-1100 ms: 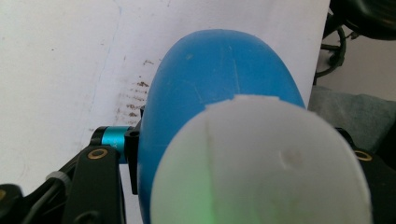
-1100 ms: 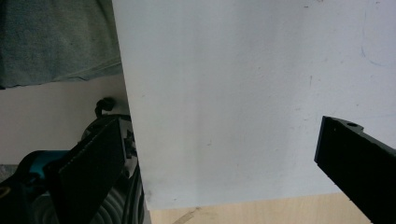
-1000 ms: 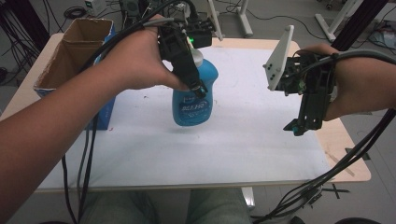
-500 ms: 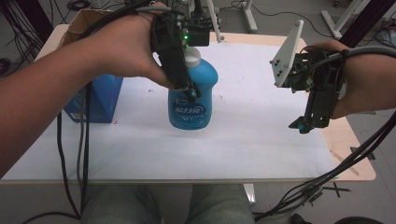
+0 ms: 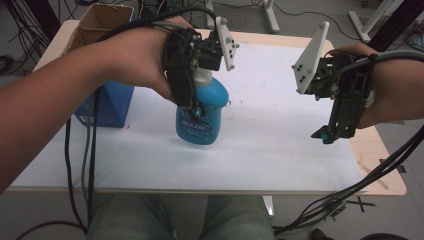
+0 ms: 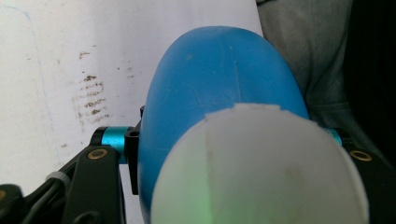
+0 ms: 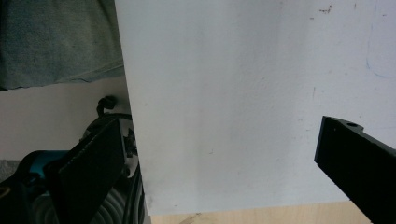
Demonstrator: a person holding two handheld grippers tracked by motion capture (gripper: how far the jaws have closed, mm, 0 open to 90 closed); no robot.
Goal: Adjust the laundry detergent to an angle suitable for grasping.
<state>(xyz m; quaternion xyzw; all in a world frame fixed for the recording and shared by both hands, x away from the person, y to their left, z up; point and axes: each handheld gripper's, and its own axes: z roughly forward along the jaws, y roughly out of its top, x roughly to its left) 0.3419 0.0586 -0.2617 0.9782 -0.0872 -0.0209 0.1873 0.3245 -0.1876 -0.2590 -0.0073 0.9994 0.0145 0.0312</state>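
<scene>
A cardboard box (image 5: 102, 22) is seen at the far left corner of the bench (image 5: 280, 150), with a blue box (image 5: 107, 102) just in front of it; both lie left of the bottle (image 5: 202, 112) and near it. The rest of the white sheet, to the right and toward the near edge, is bare, with a few dark smudges. The bottle is held over the middle of the bench, close to the blue box, its white cap upward. It is clamped from above by the left hand-held gripper (image 5: 192, 107), whose jaws are pressed on both sides of the blue body, as shown in the left gripper view (image 6: 219, 93). The right hand-held gripper (image 5: 332, 132) is held well apart over the right edge, jaws spread wide with nothing between them.
</scene>
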